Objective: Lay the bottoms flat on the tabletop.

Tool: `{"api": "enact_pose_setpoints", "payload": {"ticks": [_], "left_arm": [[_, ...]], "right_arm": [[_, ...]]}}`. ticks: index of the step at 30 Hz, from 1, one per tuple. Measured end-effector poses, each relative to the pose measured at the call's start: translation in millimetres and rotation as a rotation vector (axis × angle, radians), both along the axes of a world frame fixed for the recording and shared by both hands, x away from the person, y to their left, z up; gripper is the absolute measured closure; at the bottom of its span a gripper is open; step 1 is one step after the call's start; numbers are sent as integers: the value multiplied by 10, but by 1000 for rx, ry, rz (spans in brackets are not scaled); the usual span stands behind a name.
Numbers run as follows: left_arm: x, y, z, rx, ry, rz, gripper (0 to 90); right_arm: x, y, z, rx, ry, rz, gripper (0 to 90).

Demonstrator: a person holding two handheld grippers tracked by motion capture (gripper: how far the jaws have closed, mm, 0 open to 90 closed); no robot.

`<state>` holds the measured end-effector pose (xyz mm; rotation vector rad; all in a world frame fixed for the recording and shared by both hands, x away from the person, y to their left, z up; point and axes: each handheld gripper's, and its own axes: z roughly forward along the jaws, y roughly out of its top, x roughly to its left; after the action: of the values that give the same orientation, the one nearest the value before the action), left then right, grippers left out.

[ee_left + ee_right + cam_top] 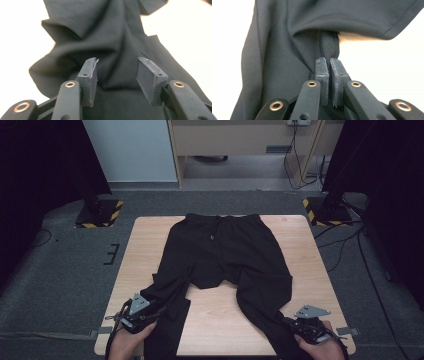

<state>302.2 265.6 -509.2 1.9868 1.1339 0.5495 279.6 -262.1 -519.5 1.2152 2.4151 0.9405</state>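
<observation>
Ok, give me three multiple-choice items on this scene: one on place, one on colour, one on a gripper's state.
1. Where does the waistband of the trousers lie?
A. At the table's far edge
B. At the near edge
C. On the floor

2. What colour are the trousers?
A. Grey
B. Black
C. Blue

3. How do the left gripper's jaws stand?
A. Pinched shut on cloth
B. Apart, with cloth between them
C. Shut on nothing

Answers: 1 A, the waistband lies along the far edge of the table in the high view. 2 B, the cloth is black in every view. 3 B, the left gripper view shows a gap between its pads, while the right gripper pinches a fold.
</observation>
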Motion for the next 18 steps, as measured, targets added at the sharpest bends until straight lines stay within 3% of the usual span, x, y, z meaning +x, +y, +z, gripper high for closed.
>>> {"api": "enact_pose_setpoints", "payload": {"ticks": [3, 5, 9, 12, 14, 15, 18], "left_arm": [[74, 38, 23, -2, -43, 22, 466], [149, 31, -32, -11, -24, -7, 431], [249, -31, -122, 7, -9, -27, 406], [331, -101, -149, 58, 14, -20, 485], [394, -128, -191, 83, 39, -20, 586], [391, -127, -201, 88, 28, -17, 664], [333, -84, -162, 61, 80, -32, 845]], "right_arm": [[-72, -41, 17, -7, 11, 6, 856], [-101, -67, 38, -3, 7, 9, 841], [-46, -87, 113, 49, -43, -27, 712], [54, -49, 136, 72, -71, -32, 625], [156, 13, 150, 96, -78, -43, 570], [209, 43, 150, 103, -81, -48, 557], [370, 130, 139, 107, -90, -60, 545]]}}
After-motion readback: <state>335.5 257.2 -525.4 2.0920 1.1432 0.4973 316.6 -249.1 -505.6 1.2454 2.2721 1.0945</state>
